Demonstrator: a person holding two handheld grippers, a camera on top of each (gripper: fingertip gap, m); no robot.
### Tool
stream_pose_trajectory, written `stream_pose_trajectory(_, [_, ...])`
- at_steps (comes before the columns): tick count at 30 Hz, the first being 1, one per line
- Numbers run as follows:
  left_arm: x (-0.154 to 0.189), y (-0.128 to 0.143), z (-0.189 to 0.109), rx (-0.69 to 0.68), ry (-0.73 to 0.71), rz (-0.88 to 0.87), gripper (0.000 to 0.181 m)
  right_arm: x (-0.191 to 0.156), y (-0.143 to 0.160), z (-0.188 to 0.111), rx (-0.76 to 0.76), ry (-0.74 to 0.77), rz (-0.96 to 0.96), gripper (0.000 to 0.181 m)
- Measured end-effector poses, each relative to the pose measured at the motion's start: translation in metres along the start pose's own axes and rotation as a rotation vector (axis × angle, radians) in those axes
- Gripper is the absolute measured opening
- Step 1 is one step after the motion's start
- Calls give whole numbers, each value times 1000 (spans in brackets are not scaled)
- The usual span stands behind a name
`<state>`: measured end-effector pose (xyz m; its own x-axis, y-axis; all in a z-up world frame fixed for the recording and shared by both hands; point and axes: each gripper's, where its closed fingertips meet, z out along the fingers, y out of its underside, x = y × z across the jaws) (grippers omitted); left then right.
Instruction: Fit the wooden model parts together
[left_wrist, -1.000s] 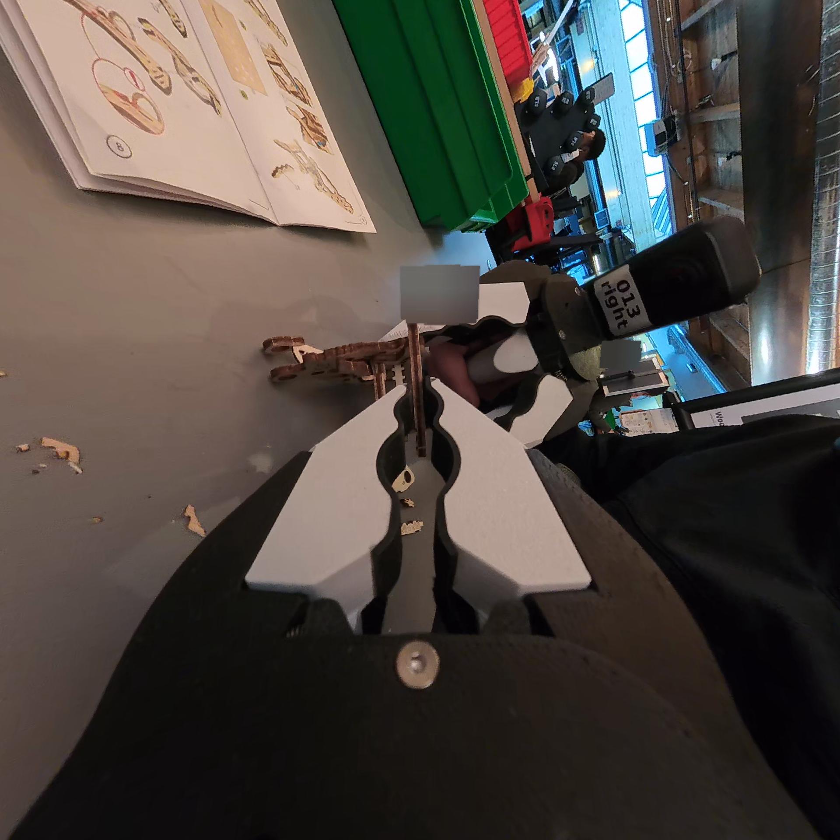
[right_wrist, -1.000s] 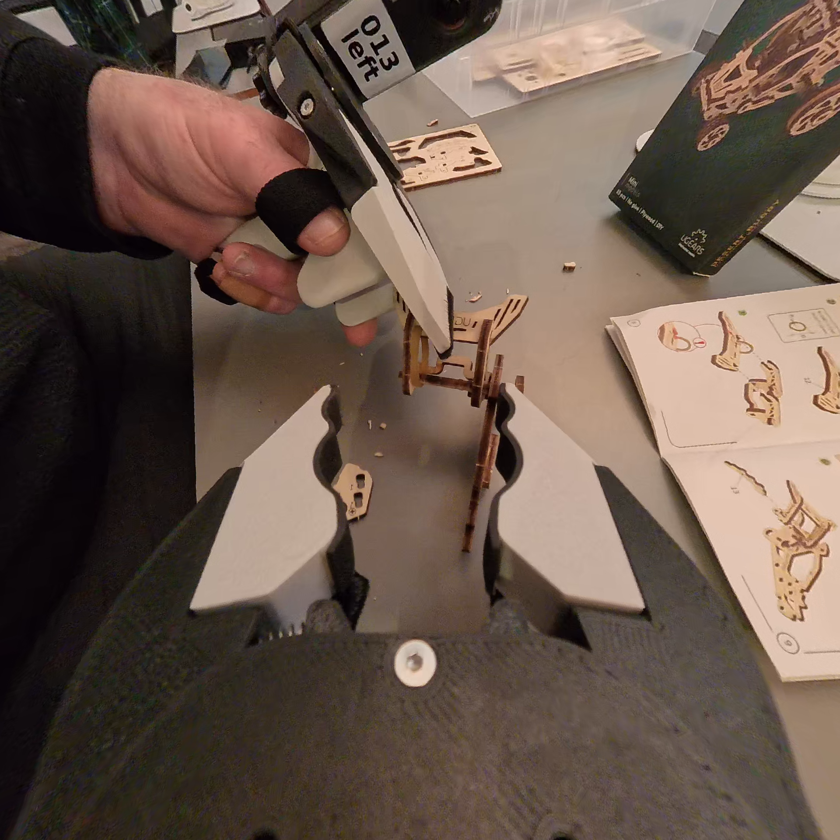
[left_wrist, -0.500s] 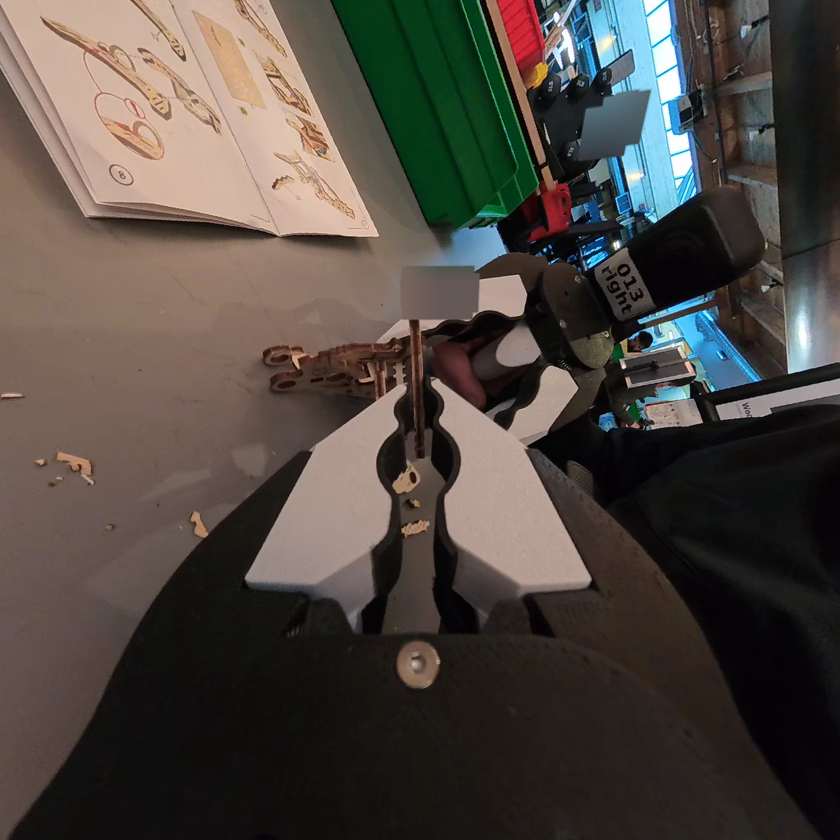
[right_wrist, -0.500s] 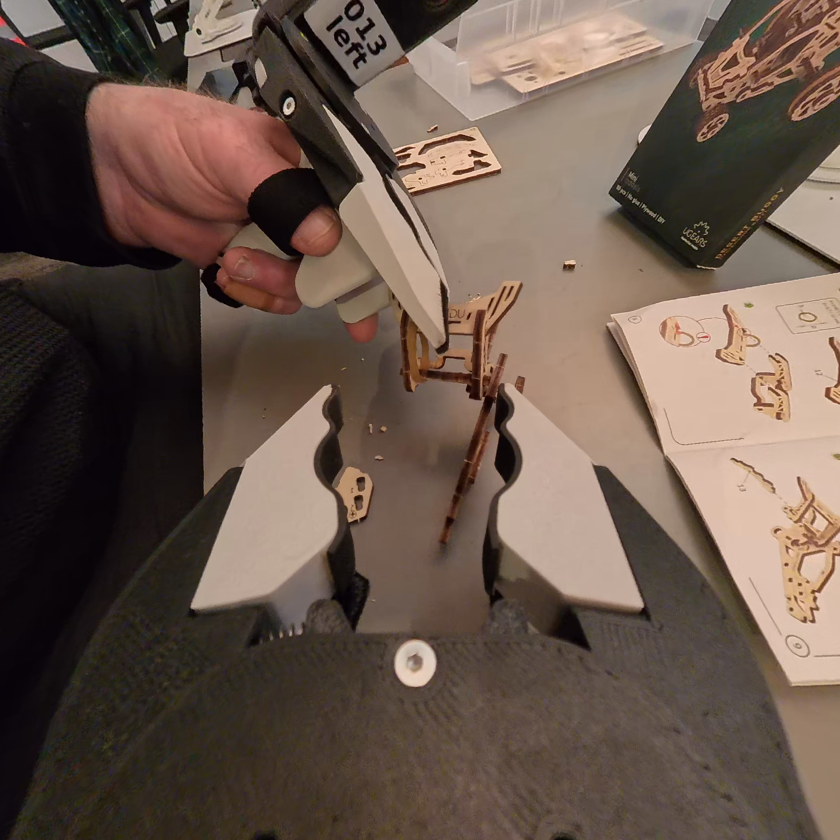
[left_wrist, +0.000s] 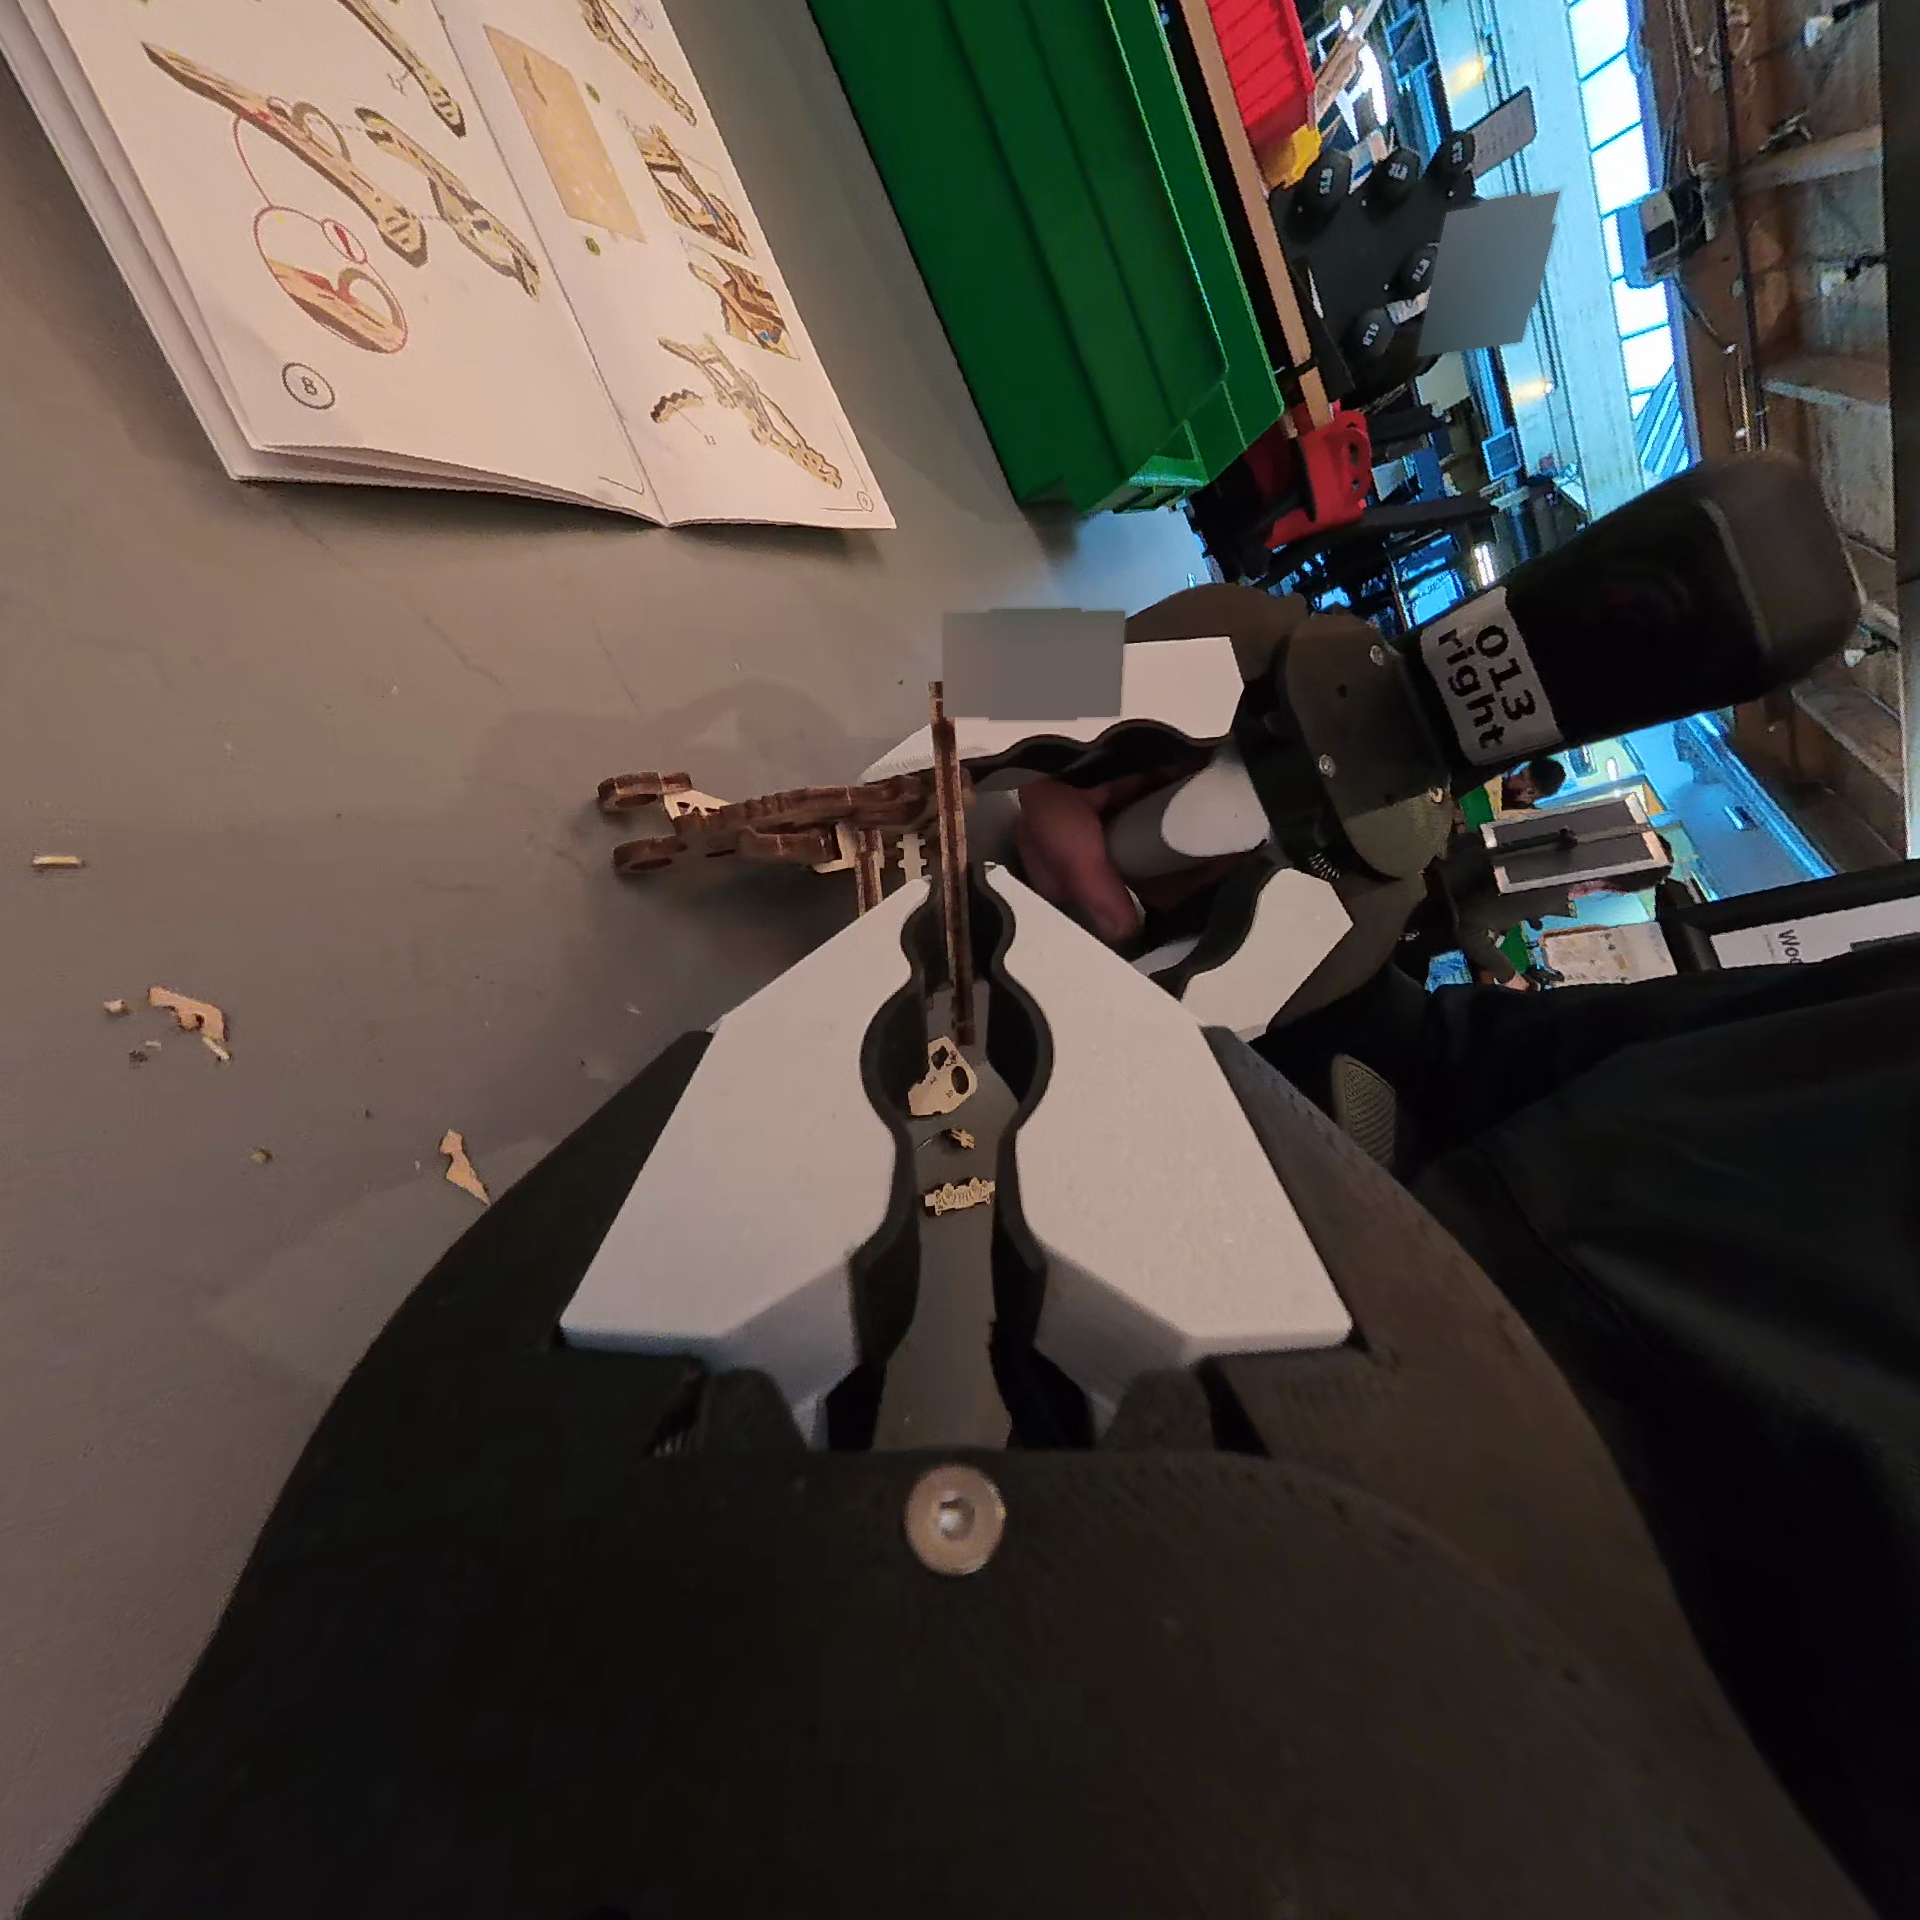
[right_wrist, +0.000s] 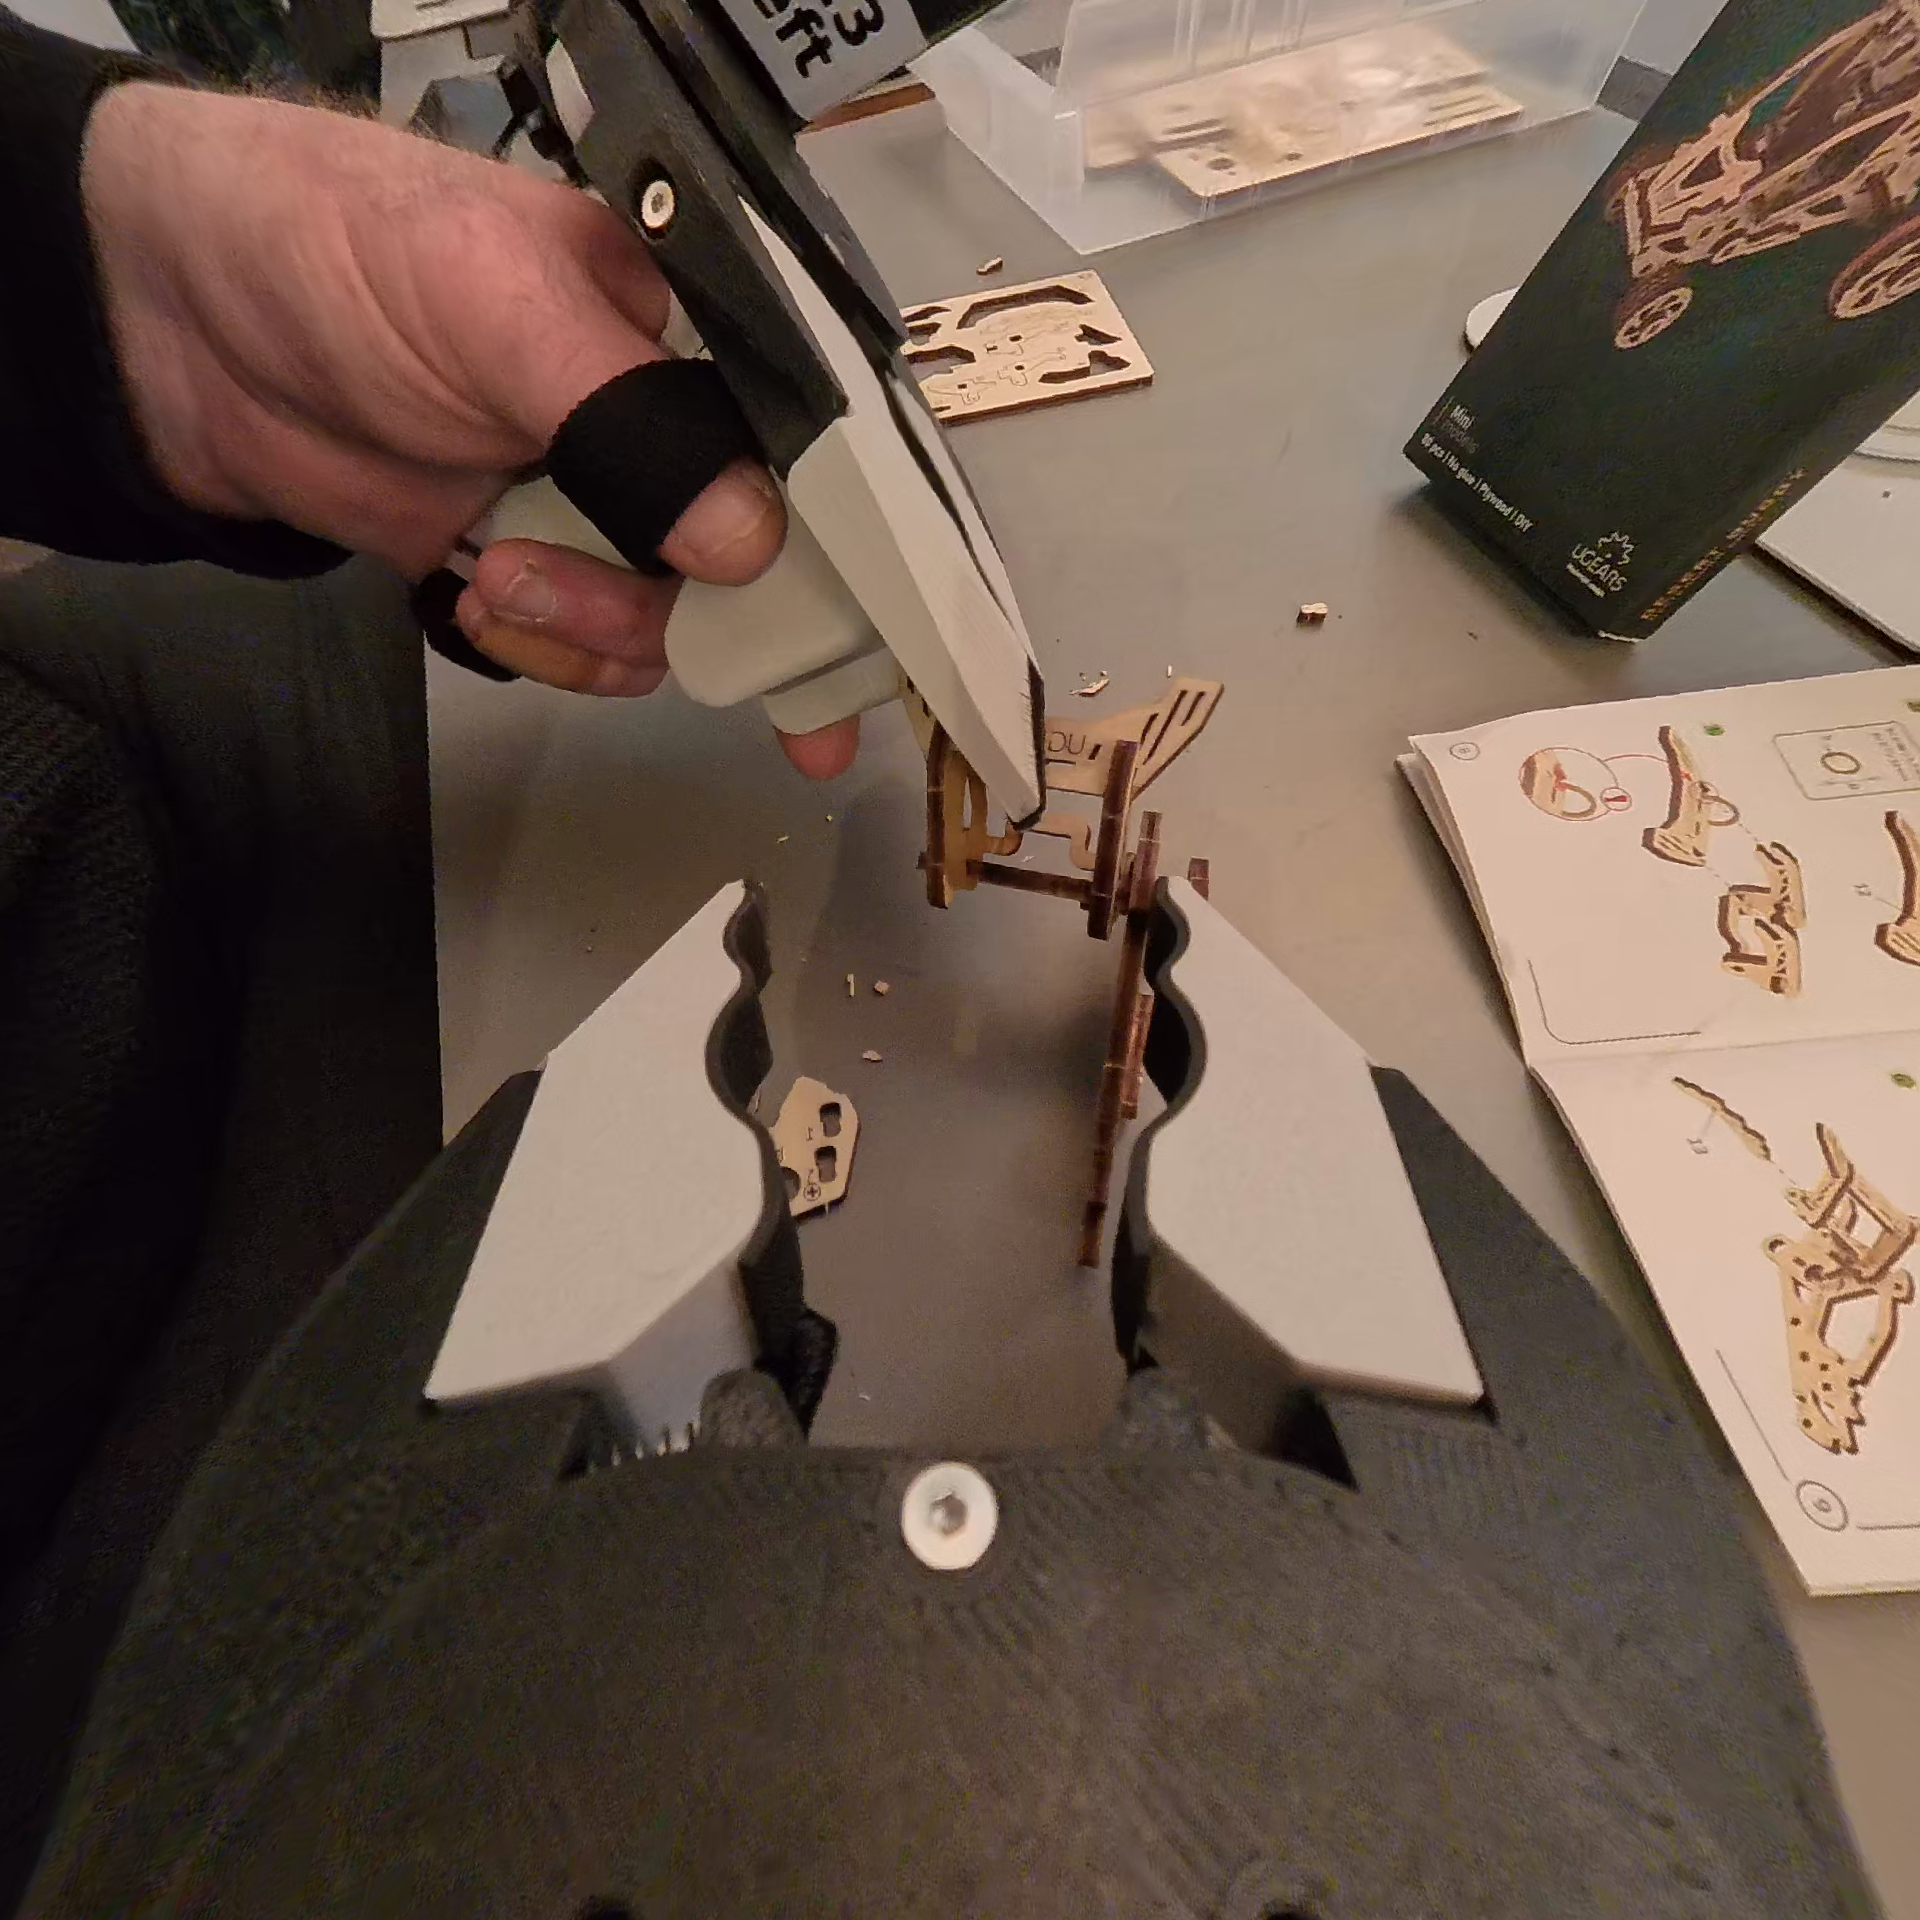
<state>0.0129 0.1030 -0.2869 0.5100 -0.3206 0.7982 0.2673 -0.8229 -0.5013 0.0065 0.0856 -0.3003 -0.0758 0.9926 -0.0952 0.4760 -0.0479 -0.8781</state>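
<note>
grey table (right_wrist: 1195, 540), booklet (right_wrist: 1683, 1018), box (right_wrist: 1704, 343), perhaps offcuts (left_wrist: 187, 1013)

A grey counter (left_wrist: 312, 665) fills the left of the left wrist view, which is turned sideways, with green bins (left_wrist: 1049, 229) and a red one (left_wrist: 1262, 52) stacked along its far edge at top centre. Beyond them, at the upper right, a large hall shows bright bluish windows (left_wrist: 1621, 187), wooden beams (left_wrist: 1808, 156) and black frames (left_wrist: 1382, 520). The right wrist view shows the same grey surface under warm, dim light.
</note>
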Motion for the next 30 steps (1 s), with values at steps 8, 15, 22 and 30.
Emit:
stream_pose_trajectory(8, [-1, -1, -2, 26, -16, 9, 1, 0, 0, 1, 1, 15, -20, 70])
stream_pose_trajectory(15, [-1, -5, -4, 111, 51, -111, 1, -1, -2, 3, 14, 40, -34, 76])
stream_pose_trajectory(22, [-1, -6, -6, 151, 104, -190, 1, -4, -1, 4, 10, 34, -50, 77])
stream_pose_trajectory(30, [-4, -7, -10, 206, 123, -228, 2, -13, -1, 8, 3, 40, -30, 86])
